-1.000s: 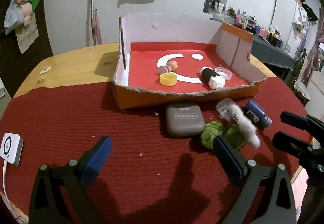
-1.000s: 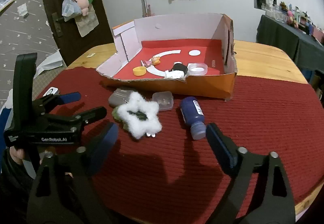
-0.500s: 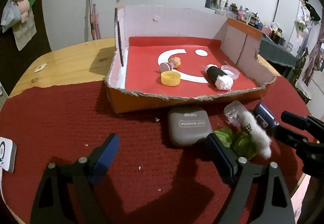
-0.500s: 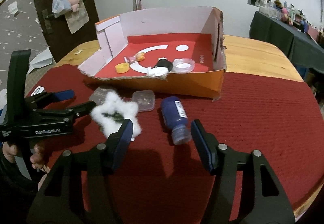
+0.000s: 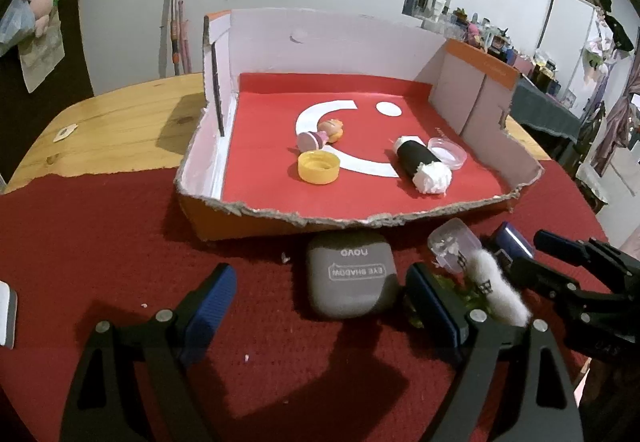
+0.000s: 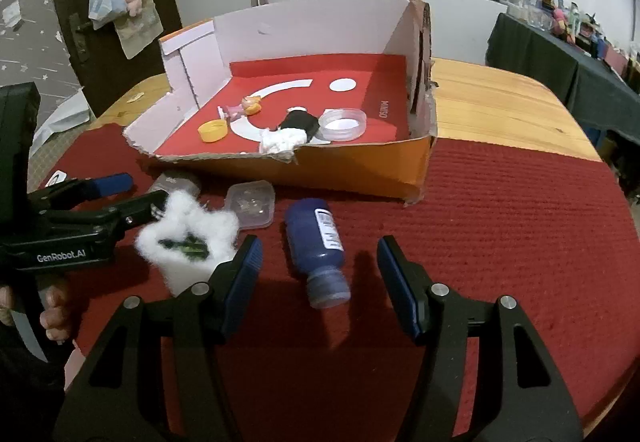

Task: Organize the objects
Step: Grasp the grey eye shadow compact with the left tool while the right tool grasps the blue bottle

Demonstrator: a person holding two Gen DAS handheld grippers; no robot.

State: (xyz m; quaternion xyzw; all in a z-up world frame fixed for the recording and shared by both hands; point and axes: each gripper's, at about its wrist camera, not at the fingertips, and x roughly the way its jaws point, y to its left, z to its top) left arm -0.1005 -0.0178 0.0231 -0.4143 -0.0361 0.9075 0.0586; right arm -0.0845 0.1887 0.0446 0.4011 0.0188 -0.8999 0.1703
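Note:
A torn cardboard box (image 5: 256,220) (image 6: 360,178) with a red floor holds a yellow cap (image 5: 319,169), a small doll (image 5: 324,134), a black roll with a white end (image 5: 420,166) and a clear lid (image 5: 447,152). In front of it lie a grey eye-shadow case (image 5: 350,284), a clear tub (image 6: 251,204), a white fluffy star with green inside (image 6: 188,242) and a blue bottle (image 6: 318,246). My left gripper (image 5: 320,300) is open, just short of the grey case. My right gripper (image 6: 320,274) is open, its fingers either side of the blue bottle's cap end.
A red mat (image 6: 500,242) covers the near part of the round wooden table (image 6: 500,98). A white device (image 5: 6,316) lies at the mat's left edge. The table's edge lies close behind both grippers.
Both grippers have moved forward toward the box. The left one has closed in on the grey case. The right one has come around the blue bottle's cap end.

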